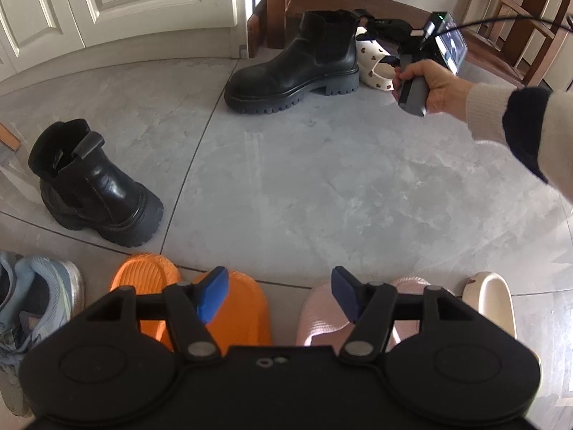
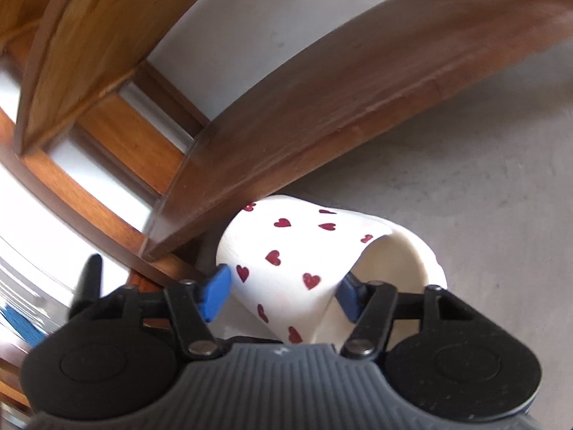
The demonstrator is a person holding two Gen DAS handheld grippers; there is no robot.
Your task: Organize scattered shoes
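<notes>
Left tongs (image 1: 279, 295) hang open over orange slippers (image 1: 229, 308); 2 black boots (image 1: 297, 68) stand beyond.

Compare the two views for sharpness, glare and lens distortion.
Left wrist view: sharp, evenly lit grey floor, fisheye bending its tile seams. Right wrist view: wooden beam smeared by motion blur, bright patches at left blown out, heart-print slipper fairly crisp.

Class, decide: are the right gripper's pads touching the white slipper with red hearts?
Touching. The right wrist view shows both blue pads pressed against the strap of the white heart slipper, which sits between the right gripper jaws.
</notes>
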